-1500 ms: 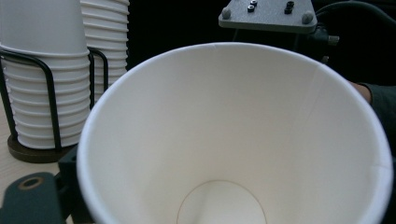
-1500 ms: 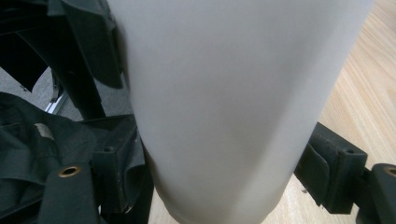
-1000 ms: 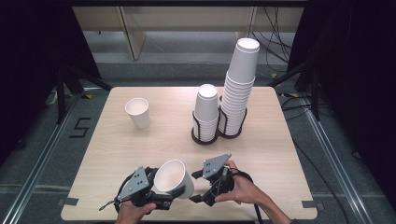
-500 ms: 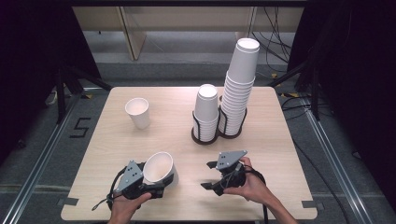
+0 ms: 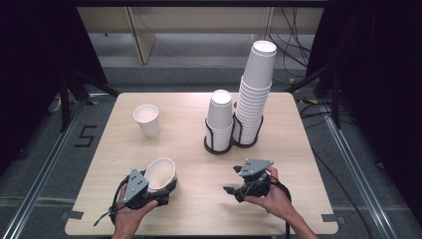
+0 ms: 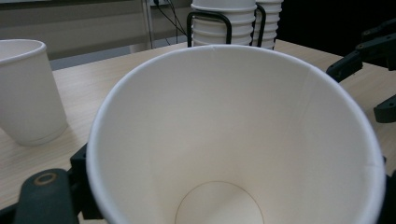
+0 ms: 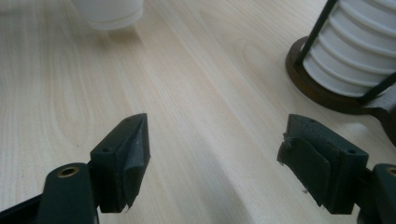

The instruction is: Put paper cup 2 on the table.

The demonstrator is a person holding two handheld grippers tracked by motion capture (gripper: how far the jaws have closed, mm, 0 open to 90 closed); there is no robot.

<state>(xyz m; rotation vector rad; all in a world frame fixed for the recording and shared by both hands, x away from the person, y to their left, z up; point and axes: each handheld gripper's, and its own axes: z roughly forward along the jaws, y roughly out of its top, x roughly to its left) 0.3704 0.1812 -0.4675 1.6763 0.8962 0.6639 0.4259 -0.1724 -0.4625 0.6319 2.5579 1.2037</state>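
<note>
The left hand-held gripper (image 5: 158,191) is clamped on a white paper cup (image 5: 161,174) at the near left of the desk (image 5: 189,149). The cup lies tilted, mouth up and away from the person; in the left gripper view its open mouth (image 6: 233,135) faces the camera, with the jaws at its two sides low down. The right hand-held gripper (image 5: 230,190) is at the near right, well apart from the cup, jaws wide and nothing between them; the right gripper view shows bare desk between its fingertips (image 7: 130,149).

Handling, as judged: the cup is very light and thin-walled. It will flex or crease under a hard squeeze, more so near the open mouth; the rolled rim and the base are the stiffer zones. The smooth wall may slip in hard jaws if tilted quickly. Best hold is across the lower wall near the base, as now, or over the rim with one jaw inside and one outside.

Appearance: plain white, tapered, rolled rim, round flat bottom visible inside, clean and empty. No dents seen.

Nearby: a second single cup (image 5: 147,119) stands upright at the far left. Two stacks of cups (image 5: 249,94) sit in a dark wire holder (image 5: 219,144) at the far centre, the right stack taller.
</note>
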